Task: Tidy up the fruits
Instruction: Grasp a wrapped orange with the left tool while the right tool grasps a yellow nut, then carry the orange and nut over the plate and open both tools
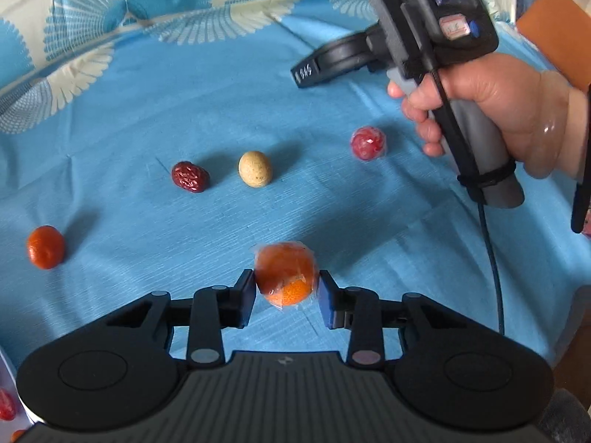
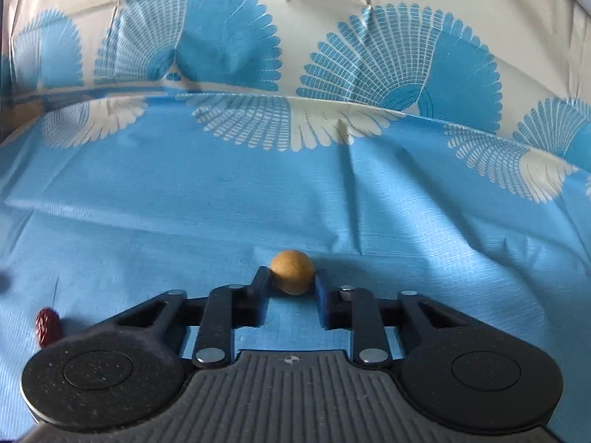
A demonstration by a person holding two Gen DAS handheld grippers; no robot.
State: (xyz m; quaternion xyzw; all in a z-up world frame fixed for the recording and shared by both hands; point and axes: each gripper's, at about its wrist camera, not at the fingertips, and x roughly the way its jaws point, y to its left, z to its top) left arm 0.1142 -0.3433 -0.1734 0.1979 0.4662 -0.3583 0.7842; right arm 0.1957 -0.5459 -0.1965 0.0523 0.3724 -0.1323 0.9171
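Note:
In the left wrist view my left gripper is shut on a plastic-wrapped orange, held just above the blue cloth. Beyond it lie a red date, a pale speckled egg-shaped fruit, a wrapped red fruit and a small orange at the left. In the right wrist view my right gripper is shut on a small tan round fruit. A red date lies at the lower left there.
A blue tablecloth with white fan patterns covers the table and rises at the back. The right gripper's body and the hand holding it hang at the upper right of the left view. Red items show at the bottom-left edge.

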